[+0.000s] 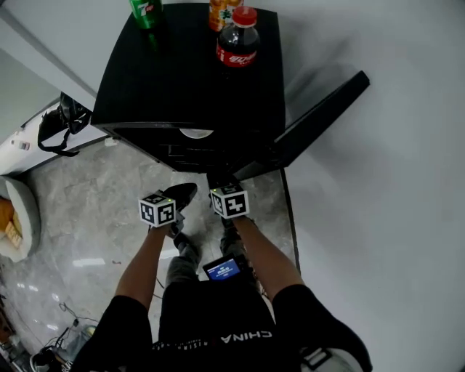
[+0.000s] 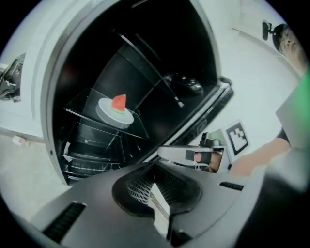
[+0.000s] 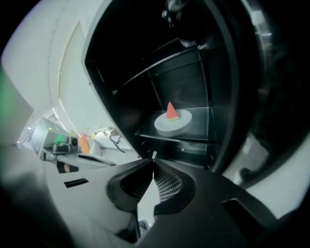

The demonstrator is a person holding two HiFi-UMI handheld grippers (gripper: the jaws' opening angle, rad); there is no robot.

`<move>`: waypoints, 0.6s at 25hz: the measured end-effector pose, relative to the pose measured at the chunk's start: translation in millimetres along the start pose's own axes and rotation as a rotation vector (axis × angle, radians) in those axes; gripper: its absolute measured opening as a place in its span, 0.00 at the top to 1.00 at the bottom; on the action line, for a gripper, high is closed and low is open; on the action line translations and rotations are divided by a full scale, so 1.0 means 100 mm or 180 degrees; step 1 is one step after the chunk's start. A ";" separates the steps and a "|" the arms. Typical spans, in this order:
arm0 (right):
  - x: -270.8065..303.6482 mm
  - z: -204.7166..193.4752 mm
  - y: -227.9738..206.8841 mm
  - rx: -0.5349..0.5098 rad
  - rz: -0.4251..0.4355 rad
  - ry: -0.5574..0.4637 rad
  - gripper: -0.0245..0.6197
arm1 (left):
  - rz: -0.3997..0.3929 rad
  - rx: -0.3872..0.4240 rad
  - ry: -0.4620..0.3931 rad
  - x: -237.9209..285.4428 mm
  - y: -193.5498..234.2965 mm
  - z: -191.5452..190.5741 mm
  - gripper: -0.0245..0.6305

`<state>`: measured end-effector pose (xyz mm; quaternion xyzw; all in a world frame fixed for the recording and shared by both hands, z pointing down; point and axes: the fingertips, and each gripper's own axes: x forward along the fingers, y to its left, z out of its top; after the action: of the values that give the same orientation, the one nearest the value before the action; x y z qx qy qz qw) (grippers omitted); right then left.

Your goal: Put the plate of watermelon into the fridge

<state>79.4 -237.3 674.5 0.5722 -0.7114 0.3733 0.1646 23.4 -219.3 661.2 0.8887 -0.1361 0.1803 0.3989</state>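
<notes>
Grey marble floor [image 1: 80, 218] fills the left of the head view. A black fridge [image 1: 189, 80] stands at upper centre, its door [image 1: 312, 120] swung out to the right against the white wall [image 1: 407, 182]. On top of the fridge stand a green bottle [image 1: 147, 13] and, further right, a cola bottle [image 1: 237, 40]. Inside, the plate [image 2: 115, 112] sits on a glass shelf [image 2: 82, 104] with the watermelon slice [image 2: 119, 102] on it. Lower in the frame, the left gripper [image 2: 154, 178] and the right gripper [image 3: 153, 157] are side by side, each clenched on nothing, clear of the plate.

Glossy black fridge [image 1: 182, 80], clear glass-like shelf [image 3: 199, 121], polished stone-look floor [image 1: 94, 218]
</notes>
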 end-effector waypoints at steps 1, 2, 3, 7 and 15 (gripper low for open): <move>-0.11 -0.06 0.00 -0.0016 0.0002 0.0026 0.93 | -0.0028 0.0032 0.0017 -0.09 -0.06 -0.03 0.94; -0.21 -0.10 0.01 -0.0033 0.0016 0.0036 0.93 | -0.0038 0.0052 0.0036 -0.20 -0.11 -0.07 0.94; -0.32 -0.13 0.03 -0.0041 0.0030 0.0033 0.93 | -0.0034 0.0058 0.0046 -0.31 -0.15 -0.10 0.94; -0.81 -0.16 0.12 -0.0059 0.0050 0.0010 0.93 | 0.0058 -0.0021 -0.0090 -0.71 -0.29 -0.15 0.94; -1.27 0.52 0.25 -0.0142 0.0025 -0.0417 0.93 | 0.0210 0.0153 -0.0518 -1.20 -0.61 0.08 0.94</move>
<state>102.7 -185.1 547.6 0.5888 -0.7310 0.3198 0.1288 -59.2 -173.9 564.2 0.9048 -0.1929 0.1238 0.3589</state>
